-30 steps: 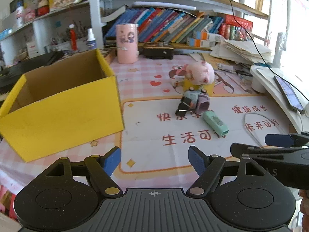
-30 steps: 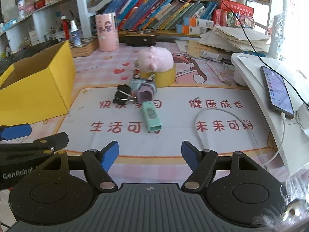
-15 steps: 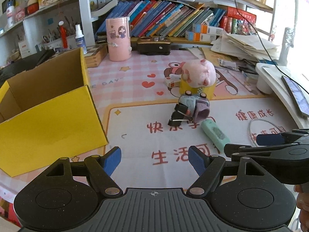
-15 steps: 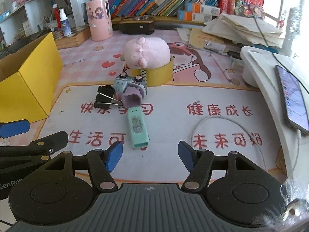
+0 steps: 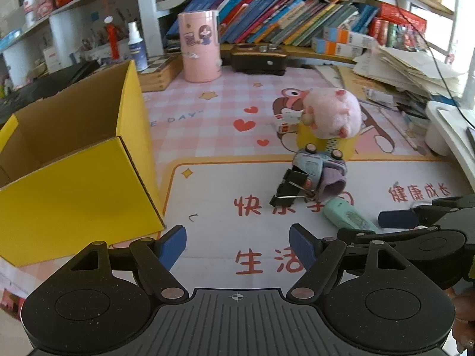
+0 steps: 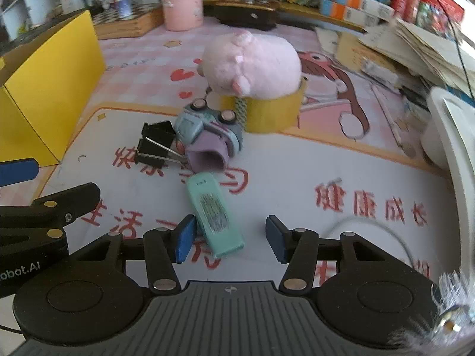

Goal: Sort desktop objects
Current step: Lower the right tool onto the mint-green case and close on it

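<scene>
change: right tool has come in over the mint stapler, jaws closing, not yet pinching | left tool spread, holding nothing | stapler on desk, near the clips | next: likely the yellow box, far left

Left wrist view sits behind the left claw, angled down over the bench mat toward the bookshelf, open yellow cardboard box close at left. Right wrist view sits behind the right claw, steeper and nearer, blurred at right edge. Both share the mint-green oblong plastic case, black binder clips, pink plush toy. Each view catches the other claw at its side.
</scene>
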The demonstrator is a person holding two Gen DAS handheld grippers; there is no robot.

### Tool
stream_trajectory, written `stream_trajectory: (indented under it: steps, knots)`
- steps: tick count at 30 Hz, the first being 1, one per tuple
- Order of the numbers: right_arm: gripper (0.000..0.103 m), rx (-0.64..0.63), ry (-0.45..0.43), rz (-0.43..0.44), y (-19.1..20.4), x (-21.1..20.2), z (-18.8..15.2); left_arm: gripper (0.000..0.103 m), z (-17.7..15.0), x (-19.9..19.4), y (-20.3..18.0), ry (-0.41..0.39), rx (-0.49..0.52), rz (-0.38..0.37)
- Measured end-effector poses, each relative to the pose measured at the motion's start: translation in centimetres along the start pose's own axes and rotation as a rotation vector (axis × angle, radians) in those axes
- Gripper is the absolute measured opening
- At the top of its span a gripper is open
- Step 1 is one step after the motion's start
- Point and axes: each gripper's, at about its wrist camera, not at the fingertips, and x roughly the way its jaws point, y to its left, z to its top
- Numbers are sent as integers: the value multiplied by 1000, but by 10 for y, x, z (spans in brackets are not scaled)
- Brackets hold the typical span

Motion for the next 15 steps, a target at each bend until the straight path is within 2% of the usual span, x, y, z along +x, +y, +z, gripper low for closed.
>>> stream_trajectory:
  steps: [3, 4, 7, 15]
  knots:
    - [34, -35, -22, 36, -4, 1, 2, 78, 2, 3, -5, 11, -6, 12]
    - [23, -39, -26, 45, -6, 1, 3, 78, 3, 4, -7, 13, -3, 11]
    - [23, -21, -34, 62, -16, 0, 5, 78, 6, 7, -16, 15, 2, 12]
    - [23, 12, -120, 55, -45, -14, 15, 78, 19, 18, -38, 15, 16, -5]
